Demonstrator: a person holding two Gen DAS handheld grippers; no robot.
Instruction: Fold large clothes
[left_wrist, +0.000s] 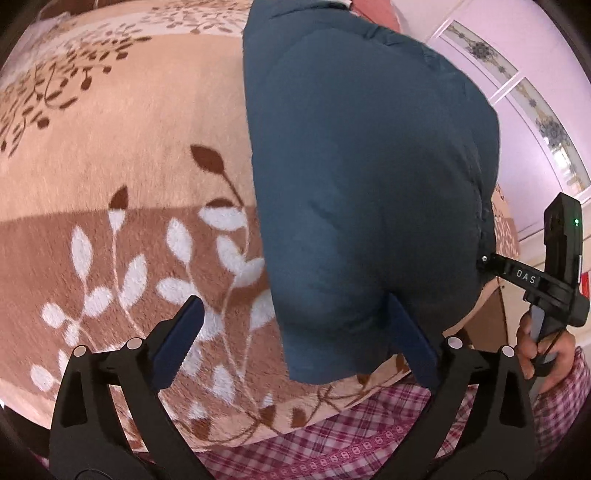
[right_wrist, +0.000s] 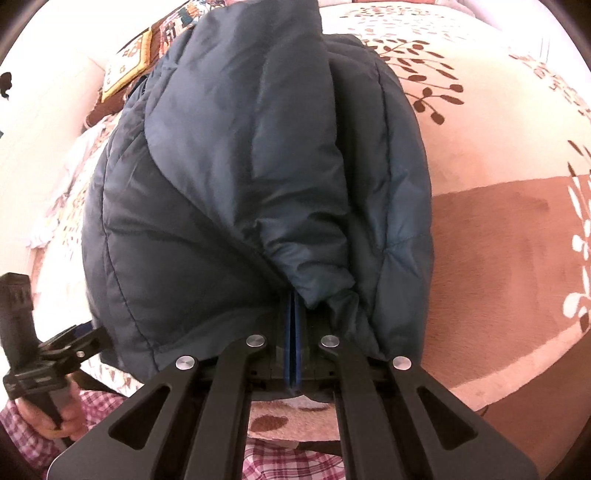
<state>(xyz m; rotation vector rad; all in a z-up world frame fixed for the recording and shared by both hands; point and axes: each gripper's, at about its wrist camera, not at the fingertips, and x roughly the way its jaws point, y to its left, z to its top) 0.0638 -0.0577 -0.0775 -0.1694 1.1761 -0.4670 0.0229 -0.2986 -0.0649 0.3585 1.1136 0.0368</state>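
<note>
- Blue jacket (left_wrist: 369, 177) fills the frame's right half, over the leaf-patterned blanket (left_wrist: 110, 221).
- Left gripper (left_wrist: 295, 325): spread wide, holding nothing; bare blanket lower left.
- Right gripper (right_wrist: 294, 328): pads pressed together, pinching the jacket's bunched edge.

1. The padded blue jacket (left_wrist: 369, 184) fills the way from twelve to three o'clock of the left gripper (left_wrist: 295, 325), whose fingers (left_wrist: 181, 332) stand wide apart.
2. From nine to eleven o'clock the leaf-patterned blanket (left_wrist: 110, 177) lies bare.
3. Ahead of the right gripper (right_wrist: 294, 325) the jacket (right_wrist: 240, 184) blocks everything; bare blanket (right_wrist: 509, 240) opens at three o'clock.
</note>
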